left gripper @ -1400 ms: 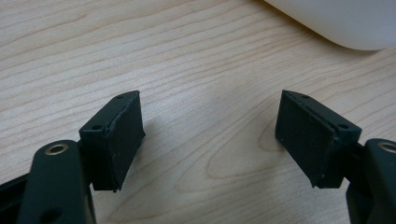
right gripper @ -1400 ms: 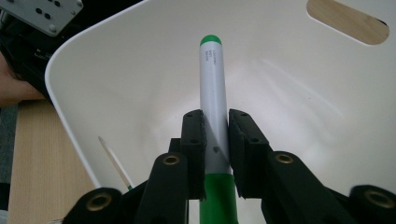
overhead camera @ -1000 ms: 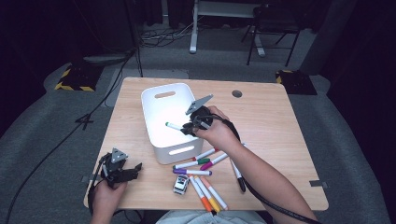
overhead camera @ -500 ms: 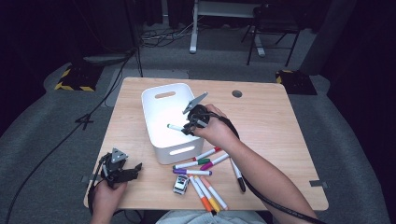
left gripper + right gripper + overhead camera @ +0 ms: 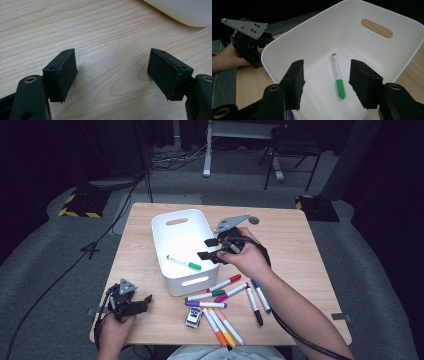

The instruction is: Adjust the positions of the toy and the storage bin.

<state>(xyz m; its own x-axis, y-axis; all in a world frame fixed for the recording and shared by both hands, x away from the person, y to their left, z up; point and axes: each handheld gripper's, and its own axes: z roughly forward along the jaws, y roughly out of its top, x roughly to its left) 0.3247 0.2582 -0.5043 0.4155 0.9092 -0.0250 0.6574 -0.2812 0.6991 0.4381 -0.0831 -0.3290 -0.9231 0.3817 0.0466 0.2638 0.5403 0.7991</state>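
1. Right now the step looks like a drop-off: the green marker (image 5: 184, 263) lies loose on the floor of the white bin (image 5: 161, 227), tilted across it, touching nothing else.
2. Right gripper (image 5: 208, 249) hangs over the bin's right rim. Its jaws have just been opening and stand well apart; the marker lies below and between them in the right gripper view (image 5: 337, 75), but the pads are clear of it and hold nothing.
3. Left gripper (image 5: 142, 302) rests at the near left corner of the table (image 5: 295, 235), just left of the bin's near corner. Its jaws are parted over bare wood with nothing between them (image 5: 112, 75). Looks idle.
4. Next move, my read: take the right gripper back to the loose markers (image 5: 227, 292) fanned on the table just near and right of the bin, and line the jaws across one barrel. The red-capped marker (image 5: 225, 283) sits nearest the bin wall. They lie close together, so pick one with room on both sides.
5. A small toy car (image 5: 193, 317) sits among the near markers; avoid knocking it.
6. Surface: light wood-grain tabletop, a round grommet (image 5: 254, 220) at the far edge.
7. Room: dark, grey carpet, cables on the floor, yellow-black hazard-striped mats (image 5: 79, 203) left and right, desk legs and a chair base at the back.
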